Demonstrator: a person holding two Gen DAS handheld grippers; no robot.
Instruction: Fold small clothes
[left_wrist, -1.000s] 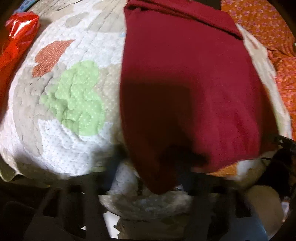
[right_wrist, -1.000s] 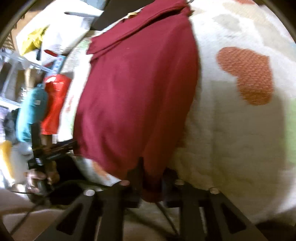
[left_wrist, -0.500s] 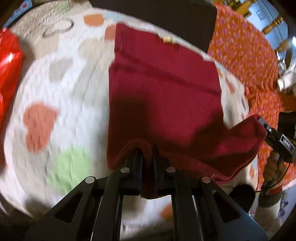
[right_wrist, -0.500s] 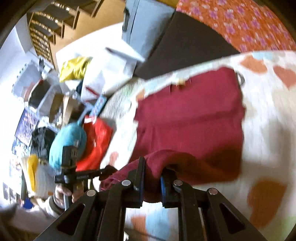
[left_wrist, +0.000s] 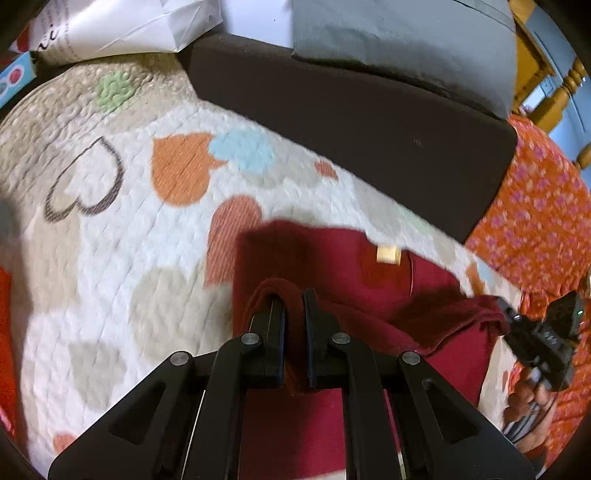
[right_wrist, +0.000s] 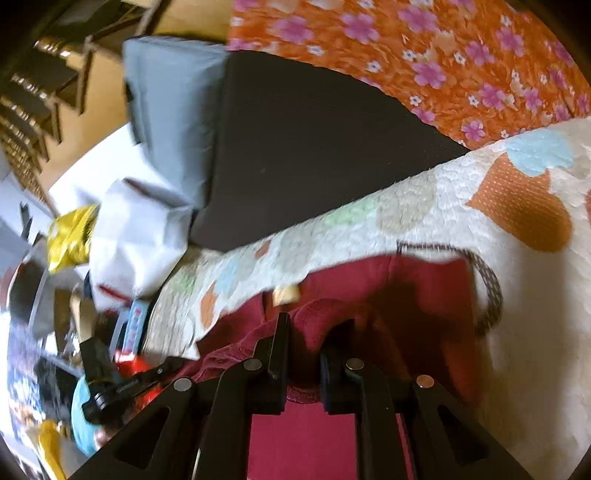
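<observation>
Warm indoor light is falling evenly over both views. Motion blur is smearing the white heart-patterned quilt (left_wrist: 110, 229) and the dark red knit garment (left_wrist: 332, 266), most heavily in the right wrist view. Fisheye distortion is bending the edges into dark corners. Soft shadows are lying under the black tool fingers (right_wrist: 277, 343).

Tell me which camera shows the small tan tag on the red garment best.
Left wrist view: the tan tag lies unobstructed on the flat red garment. In the right wrist view it is blurred, just beyond the raised fold.
</observation>
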